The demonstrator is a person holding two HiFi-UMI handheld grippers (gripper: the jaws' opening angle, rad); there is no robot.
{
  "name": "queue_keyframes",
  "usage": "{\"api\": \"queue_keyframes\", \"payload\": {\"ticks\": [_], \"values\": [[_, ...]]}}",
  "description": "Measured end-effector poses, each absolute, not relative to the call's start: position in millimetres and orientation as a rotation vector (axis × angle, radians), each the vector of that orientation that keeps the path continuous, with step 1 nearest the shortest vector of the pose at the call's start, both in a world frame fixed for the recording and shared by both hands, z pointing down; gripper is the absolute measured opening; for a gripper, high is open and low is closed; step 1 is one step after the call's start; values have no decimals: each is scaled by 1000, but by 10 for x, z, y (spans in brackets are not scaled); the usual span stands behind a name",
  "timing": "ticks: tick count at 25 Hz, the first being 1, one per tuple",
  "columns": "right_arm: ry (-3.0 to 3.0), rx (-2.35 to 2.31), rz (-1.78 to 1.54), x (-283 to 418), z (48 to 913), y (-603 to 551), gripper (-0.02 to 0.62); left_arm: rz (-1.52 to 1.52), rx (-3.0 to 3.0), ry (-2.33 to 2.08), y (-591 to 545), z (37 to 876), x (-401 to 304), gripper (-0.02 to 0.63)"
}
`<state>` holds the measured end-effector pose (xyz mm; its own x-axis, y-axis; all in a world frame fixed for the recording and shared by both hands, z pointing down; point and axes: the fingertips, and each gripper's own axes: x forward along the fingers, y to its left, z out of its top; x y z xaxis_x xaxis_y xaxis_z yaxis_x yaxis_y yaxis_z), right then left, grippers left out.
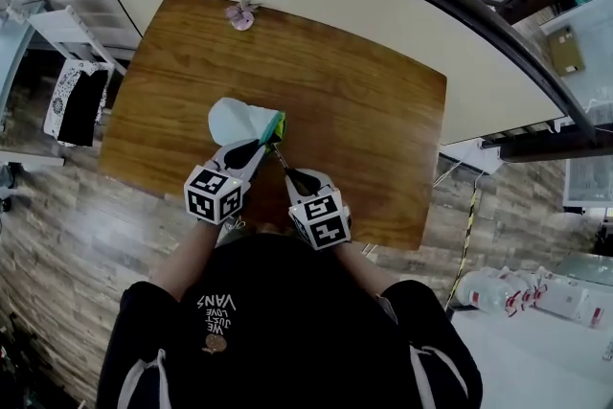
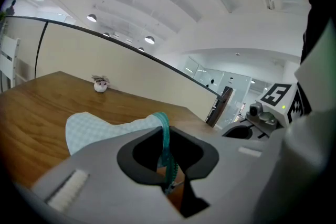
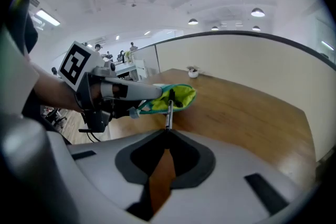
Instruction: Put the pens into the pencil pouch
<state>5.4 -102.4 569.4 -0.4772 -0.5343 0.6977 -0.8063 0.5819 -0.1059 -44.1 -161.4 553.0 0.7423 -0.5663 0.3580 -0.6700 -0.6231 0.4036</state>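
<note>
A pale blue pencil pouch (image 1: 236, 121) lies on the wooden table (image 1: 374, 110), its mouth lined in yellow-green (image 1: 278, 125). My left gripper (image 1: 262, 147) is shut on the teal zipper edge (image 2: 165, 139) at the mouth and lifts that edge. In the left gripper view the pouch body (image 2: 102, 126) stretches away to the left. My right gripper (image 1: 287, 173) is shut on a slim dark pen (image 3: 168, 110). The pen's far end reaches into the open mouth (image 3: 180, 96). In the right gripper view the left gripper (image 3: 134, 92) holds the pouch from the left.
A small pink-white ornament (image 1: 240, 14) stands near the table's far edge. A curved pale partition (image 1: 383, 5) rises behind the table. The person's body stands against the near edge (image 1: 364, 239), and wood-look floor lies to both sides.
</note>
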Motion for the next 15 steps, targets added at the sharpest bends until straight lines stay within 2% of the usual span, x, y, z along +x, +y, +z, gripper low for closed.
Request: {"api": "queue_keyframes", "payload": {"ticks": [15], "values": [[-2277,905,432,-334,5503,-1517,41,96,2425,-781,-1389,5412,-440,48]]}}
